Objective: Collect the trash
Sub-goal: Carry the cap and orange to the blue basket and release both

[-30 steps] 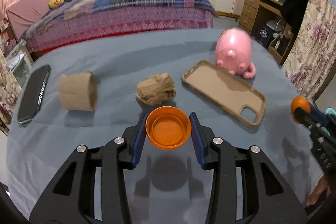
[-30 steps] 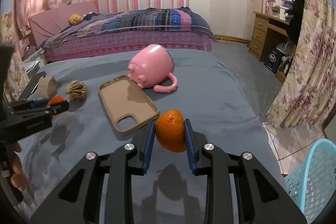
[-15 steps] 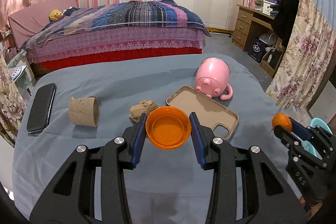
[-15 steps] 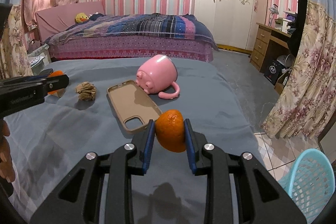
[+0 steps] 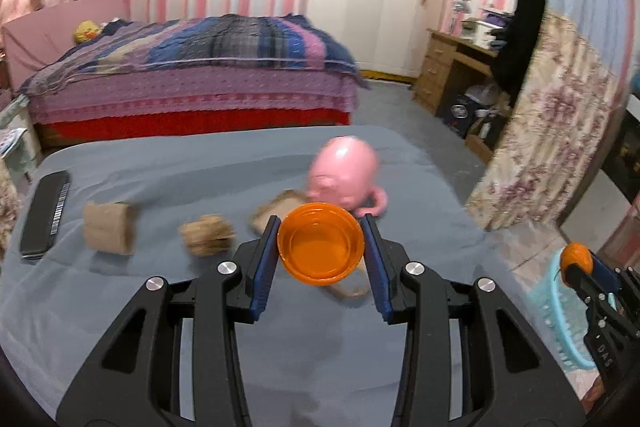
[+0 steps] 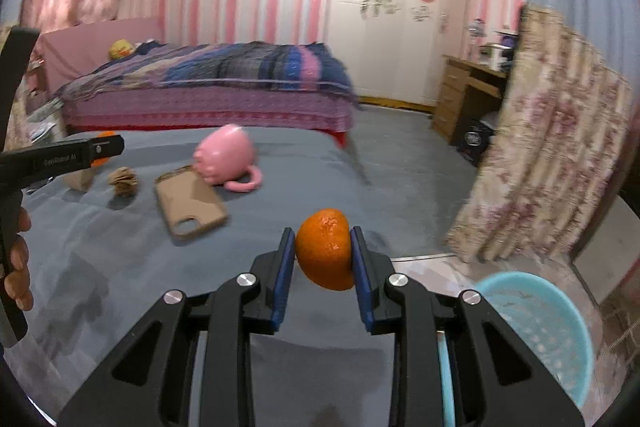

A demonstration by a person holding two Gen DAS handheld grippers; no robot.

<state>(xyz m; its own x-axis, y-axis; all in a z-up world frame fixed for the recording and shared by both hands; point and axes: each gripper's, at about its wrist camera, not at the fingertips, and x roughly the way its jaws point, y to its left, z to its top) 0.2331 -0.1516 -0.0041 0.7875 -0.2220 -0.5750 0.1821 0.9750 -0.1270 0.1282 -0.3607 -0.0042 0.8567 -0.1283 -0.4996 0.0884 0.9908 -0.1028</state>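
My left gripper (image 5: 321,243) is shut on an orange plastic cap (image 5: 320,242), held above the grey-blue table (image 5: 120,307). My right gripper (image 6: 323,247) is shut on a piece of orange peel (image 6: 326,247), lifted near the table's right edge. A light blue basket (image 6: 536,331) stands on the floor, right of and below the right gripper; it also shows in the left wrist view (image 5: 554,307). A cardboard roll (image 5: 108,233) and a crumpled brown paper ball (image 5: 208,239) lie on the table at the left.
A pink pig-shaped mug (image 6: 226,157) lies on its side beside a tan phone case (image 6: 190,203). A black phone (image 5: 44,215) rests at the table's left edge. A bed, a wardrobe, a desk and a floral curtain (image 6: 548,147) surround the table.
Both grippers have risen and pulled back from the table with their loads. The right one has swung to the right, bringing the blue basket more into view.
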